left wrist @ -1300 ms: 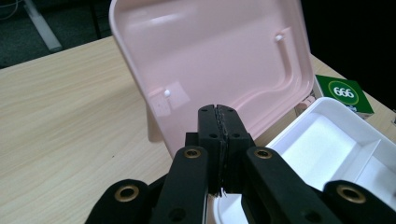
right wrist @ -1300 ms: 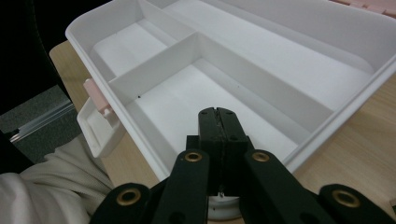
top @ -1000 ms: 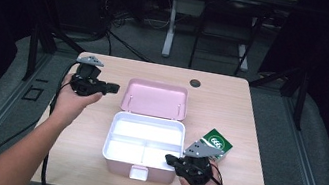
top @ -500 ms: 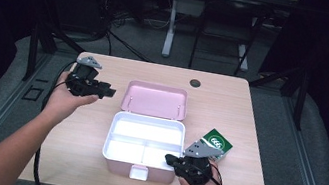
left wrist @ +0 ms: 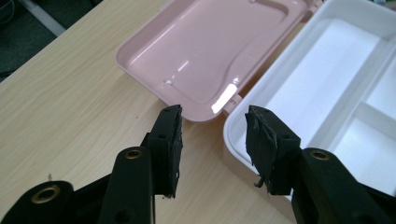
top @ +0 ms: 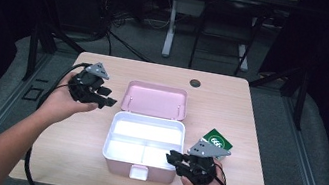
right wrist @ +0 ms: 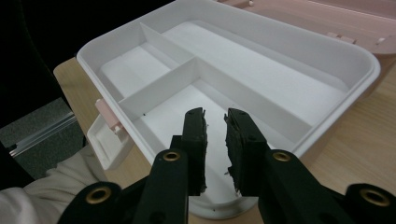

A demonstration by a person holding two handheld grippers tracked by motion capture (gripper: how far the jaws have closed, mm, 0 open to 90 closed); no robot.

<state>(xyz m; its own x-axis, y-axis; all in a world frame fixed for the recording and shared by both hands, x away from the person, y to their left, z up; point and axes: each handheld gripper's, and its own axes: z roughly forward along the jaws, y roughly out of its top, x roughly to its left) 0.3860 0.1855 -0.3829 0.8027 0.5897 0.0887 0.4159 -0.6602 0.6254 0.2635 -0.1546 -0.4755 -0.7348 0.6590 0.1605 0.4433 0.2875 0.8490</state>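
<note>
With the pink-and-white plastic lunch box point(top: 144, 142) as my landmark, open in the middle of the light wooden table point(top: 260, 113), I read the scene from its left. My left gripper point(top: 107, 97) hovers just left of the pink lid point(top: 155, 100), which lies flat behind the white tray; its jaws have just been opening and stand wide with nothing between them, likely having let the lid go. My right gripper point(top: 173, 158) sits at the box's front right corner, over the tray's rim, jaws just starting to part, a narrow gap, empty. Right of the box lies a green card point(top: 217, 141) with white writing, perhaps "666", too small to be sure.
</note>
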